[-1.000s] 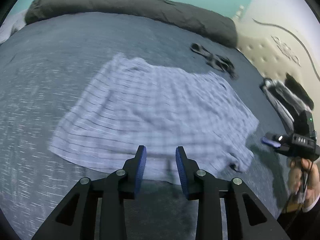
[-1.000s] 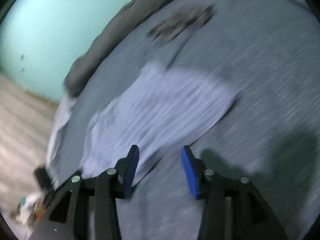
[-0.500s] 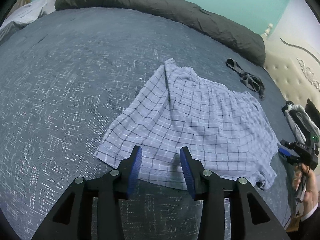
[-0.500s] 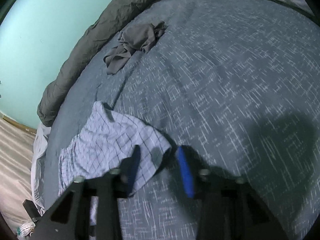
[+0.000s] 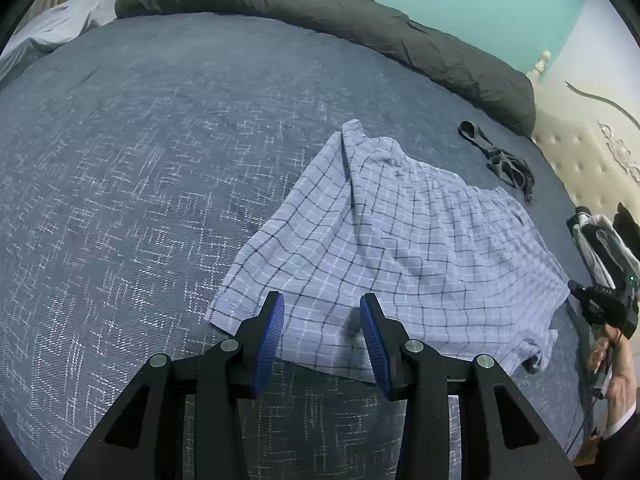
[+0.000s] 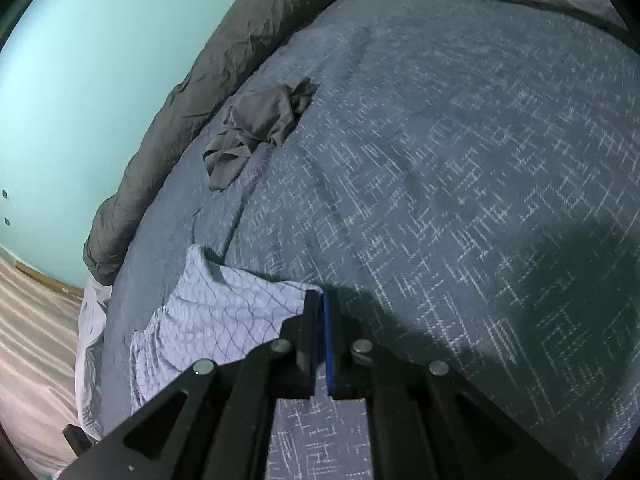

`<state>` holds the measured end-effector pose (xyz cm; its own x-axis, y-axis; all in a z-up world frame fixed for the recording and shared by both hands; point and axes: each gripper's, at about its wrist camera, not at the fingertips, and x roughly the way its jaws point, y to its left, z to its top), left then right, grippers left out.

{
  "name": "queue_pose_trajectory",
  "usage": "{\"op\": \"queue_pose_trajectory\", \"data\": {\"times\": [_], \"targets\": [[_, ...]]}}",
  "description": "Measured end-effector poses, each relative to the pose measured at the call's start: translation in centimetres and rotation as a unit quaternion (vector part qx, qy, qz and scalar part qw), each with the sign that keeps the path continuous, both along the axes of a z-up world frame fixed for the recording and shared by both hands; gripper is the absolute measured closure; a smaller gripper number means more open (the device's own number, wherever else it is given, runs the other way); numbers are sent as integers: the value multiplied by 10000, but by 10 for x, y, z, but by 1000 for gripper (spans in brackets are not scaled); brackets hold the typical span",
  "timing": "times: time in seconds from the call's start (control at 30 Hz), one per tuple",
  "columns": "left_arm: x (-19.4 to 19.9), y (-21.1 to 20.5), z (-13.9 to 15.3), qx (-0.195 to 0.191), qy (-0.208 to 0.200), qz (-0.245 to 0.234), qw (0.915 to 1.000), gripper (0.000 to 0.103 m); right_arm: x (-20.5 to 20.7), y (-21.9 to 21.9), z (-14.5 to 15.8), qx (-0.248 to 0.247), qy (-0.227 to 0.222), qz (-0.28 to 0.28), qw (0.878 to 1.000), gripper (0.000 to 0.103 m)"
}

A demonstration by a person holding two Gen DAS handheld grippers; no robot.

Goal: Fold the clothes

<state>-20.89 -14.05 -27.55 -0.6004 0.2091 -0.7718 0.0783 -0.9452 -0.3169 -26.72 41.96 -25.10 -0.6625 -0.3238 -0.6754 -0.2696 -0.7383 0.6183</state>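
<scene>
A pale blue checked garment [image 5: 400, 248], probably shorts, is lying spread on a dark blue patterned bedcover [image 5: 140, 160]; its long axis is running from a far-left corner toward the near-right, and its near hem is lying just ahead of the left gripper [image 5: 322, 340].

The left gripper is hovering over that near hem with its 2 blue pads standing wide apart, gripping nothing; the hem's left corner is lying just left of its left finger.

The right gripper [image 6: 322, 336] is sitting at the garment's right side with its pads pressed together; the checked cloth [image 6: 224, 312] is running right up to the closed tips, so it appears to be pinching a corner, though the cloth between the pads is hidden.

The left gripper is therefore the free one, and nearer the unheld hem corner; a grasp there would let both lift together.

Open bedcover is stretching to the left and beyond the garment, giving room to fold; a small dark grey garment [image 6: 260, 128] is lying well apart, near a rolled grey duvet [image 5: 320, 12] along the far edge; folded clothes [image 5: 600, 244] are resting at the right.
</scene>
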Motion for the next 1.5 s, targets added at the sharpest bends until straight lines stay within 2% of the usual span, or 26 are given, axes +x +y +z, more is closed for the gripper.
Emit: {"op": "queue_pose_trajectory", "data": {"times": [0.13, 0.47, 0.63, 0.97, 1.17, 1.3, 1.5], "targets": [[0, -2, -1, 13, -3, 0, 10000, 60, -2, -2, -6, -10, -118, 18, 9999, 101], [-3, 0, 2, -10, 29, -19, 10000, 60, -7, -15, 5, 945, -300, 140, 9950, 96], [-10, 4, 4, -20, 53, -5, 10000, 60, -6, -16, 13, 1160, -225, 194, 9928, 79], [-40, 13, 9, -63, 126, -60, 9999, 60, -14, -28, 31, 1684, -34, 406, 9849, 79], [-67, 15, 11, -129, 136, -105, 9998, 60, -20, -40, 33, 1772, -15, 595, 9824, 78], [-85, 19, 11, -169, 100, -227, 9995, 60, -29, -47, 36, 1722, 2, 803, 9818, 73], [-110, 21, 11, -235, 147, -344, 9990, 59, -58, -66, 37, 1585, 9, 1196, 9801, 69]]}}
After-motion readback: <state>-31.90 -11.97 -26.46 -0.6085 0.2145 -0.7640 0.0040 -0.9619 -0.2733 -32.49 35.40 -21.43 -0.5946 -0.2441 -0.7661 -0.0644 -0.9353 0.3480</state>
